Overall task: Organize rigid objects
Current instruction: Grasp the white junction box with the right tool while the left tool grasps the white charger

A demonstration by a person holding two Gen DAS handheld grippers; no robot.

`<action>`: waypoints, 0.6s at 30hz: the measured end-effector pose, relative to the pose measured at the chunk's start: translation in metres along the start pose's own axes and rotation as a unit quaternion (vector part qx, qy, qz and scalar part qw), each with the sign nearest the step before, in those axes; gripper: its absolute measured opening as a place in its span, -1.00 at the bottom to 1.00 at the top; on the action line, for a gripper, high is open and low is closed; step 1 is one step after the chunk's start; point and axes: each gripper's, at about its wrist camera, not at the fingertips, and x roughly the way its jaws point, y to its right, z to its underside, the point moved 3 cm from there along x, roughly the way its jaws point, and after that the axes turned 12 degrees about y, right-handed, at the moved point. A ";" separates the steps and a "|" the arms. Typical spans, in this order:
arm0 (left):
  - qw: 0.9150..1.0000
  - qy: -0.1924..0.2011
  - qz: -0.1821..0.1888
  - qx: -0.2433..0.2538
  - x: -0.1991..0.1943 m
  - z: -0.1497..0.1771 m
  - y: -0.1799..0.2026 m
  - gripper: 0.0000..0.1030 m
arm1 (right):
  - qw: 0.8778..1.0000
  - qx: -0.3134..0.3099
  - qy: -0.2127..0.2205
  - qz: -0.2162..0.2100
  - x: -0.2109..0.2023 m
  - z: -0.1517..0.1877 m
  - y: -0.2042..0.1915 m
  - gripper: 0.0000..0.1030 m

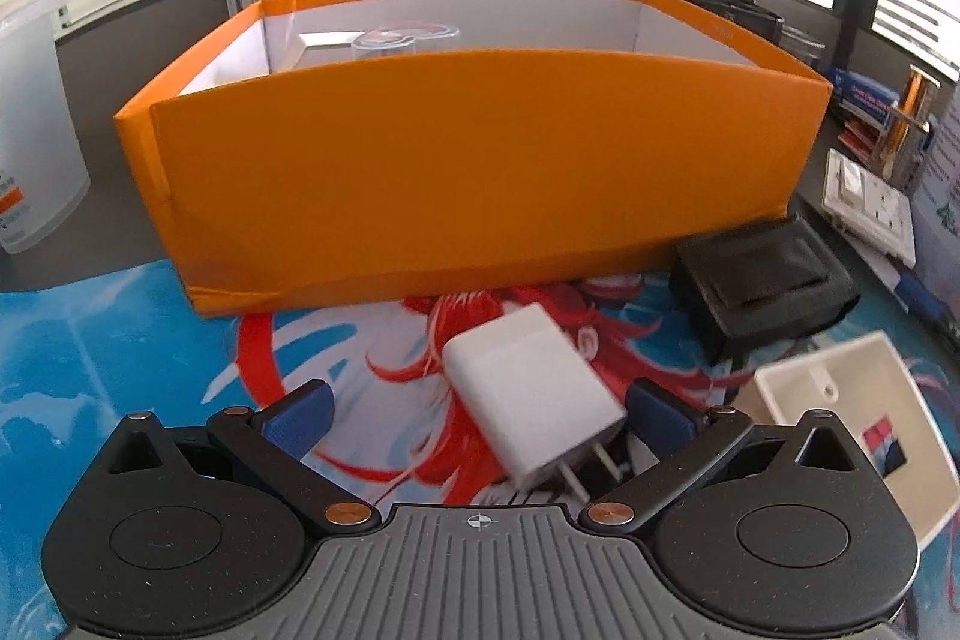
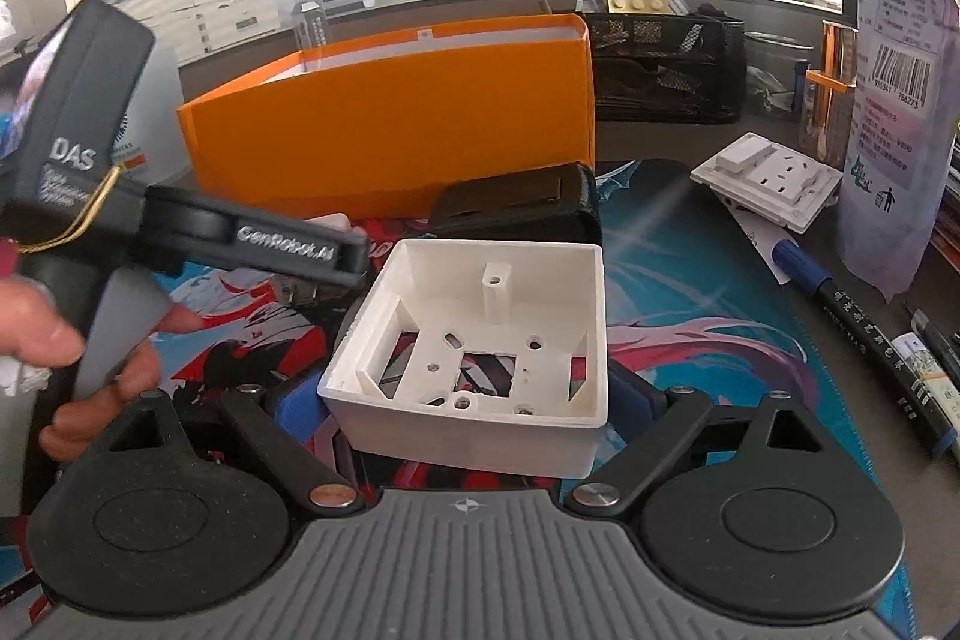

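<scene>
**Left wrist view: charger between spread fingers, junction box framed on the right**

The left hand-held gripper [image 1: 477, 415] stands wide, its blue pads either side of a white charger [image 1: 531, 391] lying on the printed mat [image 1: 120, 340], seemingly untouched. Behind sits the orange box [image 1: 456, 172], a black pouch [image 1: 762, 280] beside it. The right hand-held gripper [image 2: 465, 409] is also wide, flanking a white junction box [image 2: 480, 340]; contact is unclear. A wall socket [image 2: 774, 184] and markers [image 2: 840, 304] lie on the bench, office windows beyond.

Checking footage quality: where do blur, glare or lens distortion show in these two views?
Left wrist view: windows blown out, orange box bowed by the fisheye, white charger slightly soft. Right wrist view: similar window glare, left gripper blurred, white junction box sharp.
</scene>
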 end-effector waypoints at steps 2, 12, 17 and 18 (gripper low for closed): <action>1.000 0.001 -0.001 -0.007 0.001 -0.001 0.001 1.00 | 1.000 0.001 0.000 -0.002 0.000 0.000 0.001 0.76; 0.999 0.045 0.000 0.015 -0.012 0.005 0.003 -0.03 | 1.000 -0.002 0.002 -0.002 -0.002 0.000 0.001 0.74; 0.999 0.045 0.011 0.017 -0.023 0.009 0.000 -0.28 | 1.000 -0.006 0.003 0.001 -0.003 0.001 0.000 0.74; 0.999 0.042 0.011 0.014 -0.025 0.010 -0.001 -0.28 | 1.000 -0.005 0.004 0.001 -0.004 0.001 0.000 0.73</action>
